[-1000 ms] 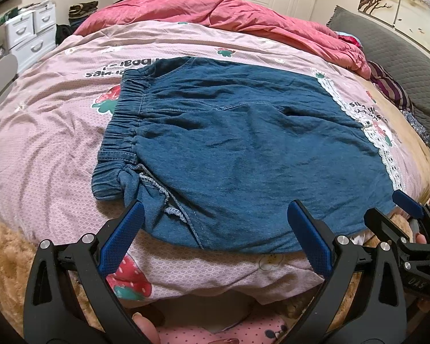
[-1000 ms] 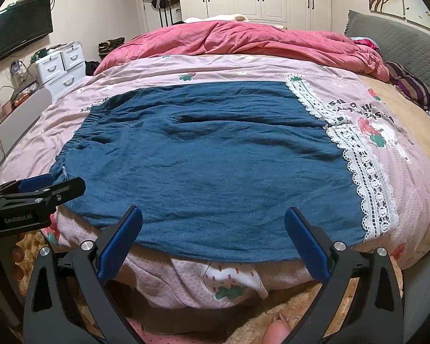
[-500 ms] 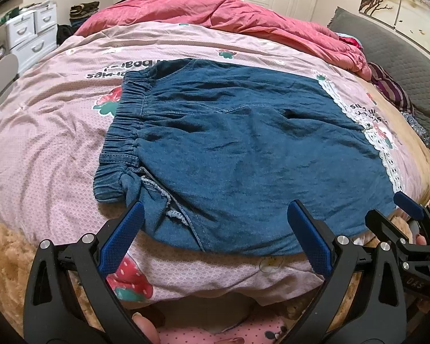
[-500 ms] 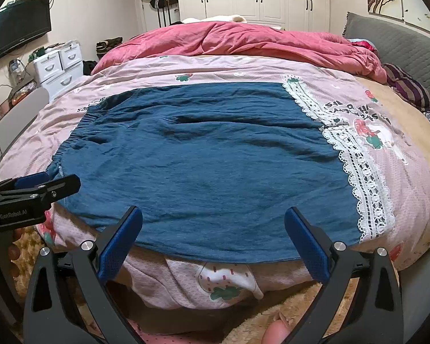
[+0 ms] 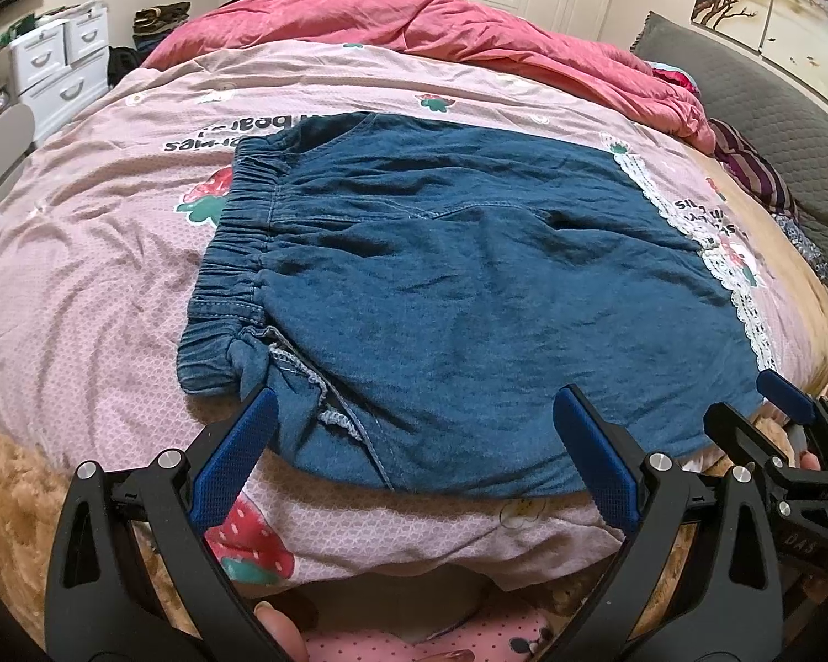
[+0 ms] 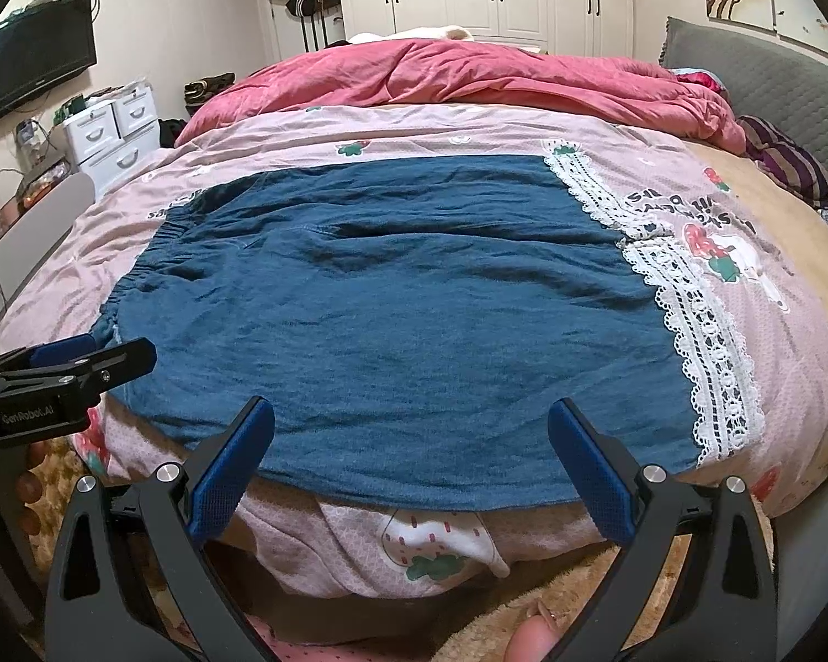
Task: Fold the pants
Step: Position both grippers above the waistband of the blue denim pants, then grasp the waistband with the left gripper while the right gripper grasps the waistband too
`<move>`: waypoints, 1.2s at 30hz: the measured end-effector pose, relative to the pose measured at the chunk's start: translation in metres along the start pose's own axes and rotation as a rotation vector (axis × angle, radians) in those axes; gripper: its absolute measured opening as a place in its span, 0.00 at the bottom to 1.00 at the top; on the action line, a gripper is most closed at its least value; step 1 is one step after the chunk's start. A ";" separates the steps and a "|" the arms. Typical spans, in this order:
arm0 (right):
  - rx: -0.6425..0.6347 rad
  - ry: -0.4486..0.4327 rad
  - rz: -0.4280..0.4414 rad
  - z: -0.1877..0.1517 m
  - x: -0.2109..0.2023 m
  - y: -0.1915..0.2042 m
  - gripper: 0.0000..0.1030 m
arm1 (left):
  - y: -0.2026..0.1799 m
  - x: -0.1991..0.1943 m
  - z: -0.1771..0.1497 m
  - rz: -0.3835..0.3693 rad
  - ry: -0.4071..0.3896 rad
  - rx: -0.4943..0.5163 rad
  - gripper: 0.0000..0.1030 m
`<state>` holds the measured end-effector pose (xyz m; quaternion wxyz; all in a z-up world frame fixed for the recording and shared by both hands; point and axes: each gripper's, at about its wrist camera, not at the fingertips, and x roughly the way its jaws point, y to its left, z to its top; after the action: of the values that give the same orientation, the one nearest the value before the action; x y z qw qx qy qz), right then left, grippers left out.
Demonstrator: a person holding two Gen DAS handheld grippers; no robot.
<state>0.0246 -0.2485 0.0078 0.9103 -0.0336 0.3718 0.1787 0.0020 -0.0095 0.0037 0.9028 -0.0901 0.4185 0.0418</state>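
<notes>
Blue denim pants (image 5: 469,298) lie flat on the pink bedspread (image 5: 83,254), elastic waistband (image 5: 232,254) at the left, white lace hem (image 6: 706,364) at the right. In the right wrist view the pants (image 6: 392,320) fill the middle. My left gripper (image 5: 414,430) is open and empty, just short of the pants' near edge by the waistband corner. My right gripper (image 6: 411,436) is open and empty at the near edge, toward the hem. Each gripper shows at the edge of the other's view: the right one (image 5: 784,430), the left one (image 6: 66,375).
A rumpled red quilt (image 6: 469,77) lies across the far side of the bed. A grey headboard cushion (image 6: 773,83) and striped cloth (image 6: 795,171) are at the right. White drawers (image 6: 110,127) and a wall TV (image 6: 33,71) stand at the left. Brown fleece (image 5: 5,485) hangs at the near edge.
Both grippers have crept slightly forward toward the pants' near edge. Both stay open; the pants have not moved.
</notes>
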 end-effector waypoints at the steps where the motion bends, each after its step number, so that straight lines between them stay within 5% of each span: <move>1: 0.001 0.000 0.001 0.001 0.001 0.000 0.96 | 0.000 0.000 0.000 -0.001 0.001 0.000 0.91; 16: -0.036 0.005 0.035 0.032 0.018 0.006 0.96 | 0.009 0.012 0.021 0.000 0.013 0.008 0.91; 24: -0.138 -0.014 0.072 0.078 0.039 0.020 0.96 | 0.041 0.023 0.060 0.015 0.026 -0.023 0.91; 32: -0.242 0.003 0.132 0.122 0.071 0.041 0.96 | 0.086 0.045 0.120 0.136 0.022 0.022 0.91; 36: -0.300 0.006 0.125 0.141 0.092 0.052 0.96 | 0.102 0.069 0.136 0.078 0.076 0.036 0.91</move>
<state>0.1603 -0.1447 0.0496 0.8810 -0.1464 0.3451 0.2885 0.1327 0.1175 0.0238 0.8854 -0.0591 0.4563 0.0659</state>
